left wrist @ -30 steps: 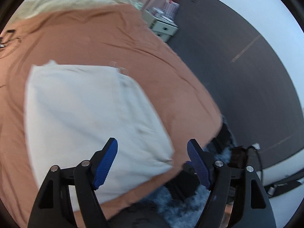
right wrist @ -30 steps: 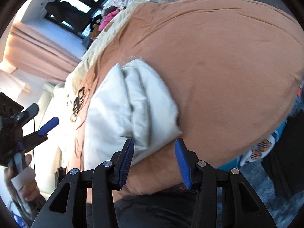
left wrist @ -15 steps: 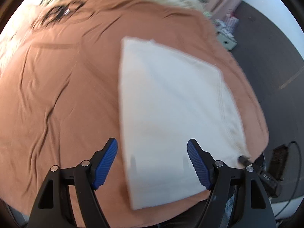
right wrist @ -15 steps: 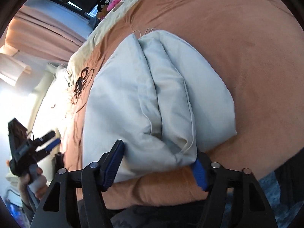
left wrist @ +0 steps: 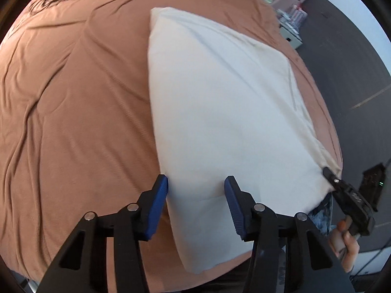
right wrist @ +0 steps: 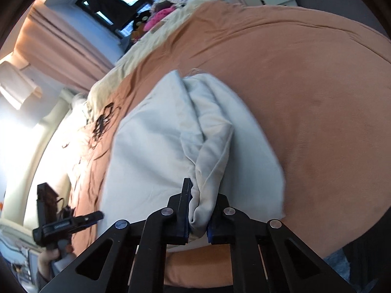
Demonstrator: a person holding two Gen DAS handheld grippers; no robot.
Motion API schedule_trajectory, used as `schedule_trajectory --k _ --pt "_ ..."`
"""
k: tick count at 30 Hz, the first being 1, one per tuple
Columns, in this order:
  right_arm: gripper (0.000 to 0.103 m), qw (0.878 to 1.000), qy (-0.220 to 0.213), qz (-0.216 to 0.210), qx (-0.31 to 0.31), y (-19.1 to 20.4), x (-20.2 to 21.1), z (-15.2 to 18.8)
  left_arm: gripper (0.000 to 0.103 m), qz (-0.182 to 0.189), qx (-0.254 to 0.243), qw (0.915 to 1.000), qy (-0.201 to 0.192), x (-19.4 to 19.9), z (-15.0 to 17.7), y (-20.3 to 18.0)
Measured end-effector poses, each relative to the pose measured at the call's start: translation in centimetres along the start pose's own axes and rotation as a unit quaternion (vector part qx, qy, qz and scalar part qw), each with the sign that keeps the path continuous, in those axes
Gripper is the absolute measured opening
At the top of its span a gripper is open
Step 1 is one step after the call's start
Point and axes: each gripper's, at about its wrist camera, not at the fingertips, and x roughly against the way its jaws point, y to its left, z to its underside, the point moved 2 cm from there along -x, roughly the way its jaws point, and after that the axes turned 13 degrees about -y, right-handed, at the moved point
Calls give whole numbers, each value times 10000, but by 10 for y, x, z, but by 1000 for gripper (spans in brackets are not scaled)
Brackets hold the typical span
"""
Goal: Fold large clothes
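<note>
A brown bedspread (left wrist: 73,112) covers the bed, bare to the left; dark floor (left wrist: 347,73) beyond. The folded cream garment (left wrist: 220,112) lies near the bed's near edge. Left gripper (left wrist: 195,188) is closing, fingers astride its hem, seemingly untouching. Right gripper (right wrist: 199,210) pinches a bunched corner.

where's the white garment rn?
The white garment lies folded on the orange bedspread, right of centre in the left wrist view. Its near edge is pinched in the right gripper; the closing left gripper straddles its near-left edge.
</note>
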Motion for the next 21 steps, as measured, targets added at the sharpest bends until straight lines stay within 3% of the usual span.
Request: schedule_trajectory --k 3,6,9,11,14,16,18,21 --pt "9 9996 -17 229 -171 -18 -3 4 45 229 17 9997 -2 0 -2 -6" --pt "10 9988 130 244 -407 -35 -6 12 45 -41 -143 9999 -10 -6 -2 -5" --pt "13 9986 268 179 -424 -35 -9 14 46 -74 -38 10000 54 -13 0 2" --pt "21 9983 327 134 -469 -36 -9 10 46 -60 22 10000 62 -16 0 5" --pt "44 9986 270 173 -426 -39 -6 -3 46 5 117 9999 85 -14 3 9" --pt "79 9991 217 287 -235 -36 -7 -9 46 46 178 9998 98 -11 9 11" --pt "84 9981 174 584 -44 -39 -11 -13 46 87 207 9997 97 -9 14 12" --pt "83 9976 465 503 -126 -47 -30 -10 46 94 146 9998 68 -13 19 8"
